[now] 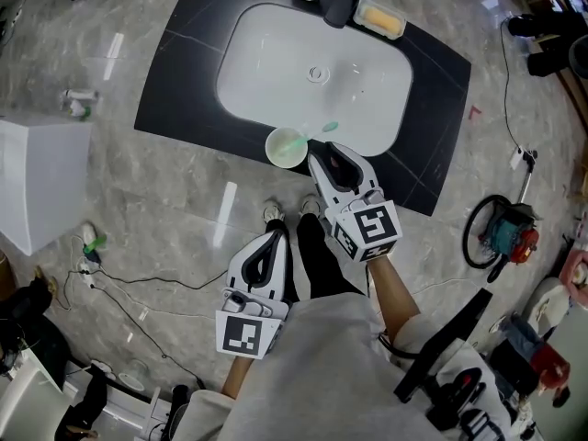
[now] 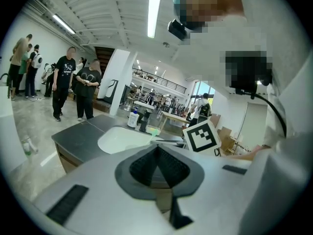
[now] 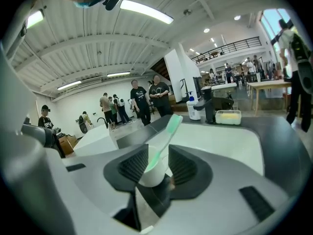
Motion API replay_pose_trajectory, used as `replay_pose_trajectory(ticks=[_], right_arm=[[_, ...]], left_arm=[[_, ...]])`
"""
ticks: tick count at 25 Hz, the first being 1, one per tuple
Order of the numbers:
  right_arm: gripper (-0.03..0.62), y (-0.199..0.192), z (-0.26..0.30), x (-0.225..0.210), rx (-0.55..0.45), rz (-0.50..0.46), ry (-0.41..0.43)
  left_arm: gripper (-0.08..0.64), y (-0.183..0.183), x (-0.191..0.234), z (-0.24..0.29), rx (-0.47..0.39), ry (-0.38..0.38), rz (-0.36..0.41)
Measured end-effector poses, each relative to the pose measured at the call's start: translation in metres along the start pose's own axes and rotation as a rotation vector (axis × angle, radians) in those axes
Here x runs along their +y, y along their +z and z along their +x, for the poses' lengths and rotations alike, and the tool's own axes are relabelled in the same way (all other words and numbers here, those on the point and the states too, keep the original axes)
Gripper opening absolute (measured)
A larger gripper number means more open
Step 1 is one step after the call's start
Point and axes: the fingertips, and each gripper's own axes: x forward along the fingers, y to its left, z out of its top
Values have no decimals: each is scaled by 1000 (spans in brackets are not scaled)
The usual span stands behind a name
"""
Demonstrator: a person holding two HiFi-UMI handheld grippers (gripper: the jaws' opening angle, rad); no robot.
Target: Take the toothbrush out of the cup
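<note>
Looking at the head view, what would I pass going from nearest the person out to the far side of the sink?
left gripper → cup → drain → faucet

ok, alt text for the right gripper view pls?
The right gripper has its jaws open on either side of a white cup, and a green toothbrush in the cup leans up and to the right. Behind them, a white sink sits in a dark counter with a soap bottle at its far edge, and people stand in the distance.
</note>
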Motion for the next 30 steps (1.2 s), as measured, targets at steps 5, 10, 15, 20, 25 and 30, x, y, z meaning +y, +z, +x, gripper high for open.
replay_pose_trajectory(ticks=[5, 10, 15, 20, 25, 30], right_arm=[[115, -2, 13, -7, 9, 7, 2], [115, -3, 20, -7, 16, 12, 11], [115, -3, 28, -4, 21, 10, 19], [114, -4, 32, -2, 28, 2, 26], [114, -4, 32, 0, 21, -16, 30], [113, -4, 36, -2, 22, -6, 30]], left_arm=[[3, -2, 6, 2, 11, 9, -7], [4, 0, 9, 6, 17, 10, -4], [3, 0, 15, 6, 28, 14, -5], [4, 0, 17, 7, 32, 17, -9], [4, 0, 18, 8, 34, 16, -10], [5, 0, 18, 7, 37, 17, -5]])
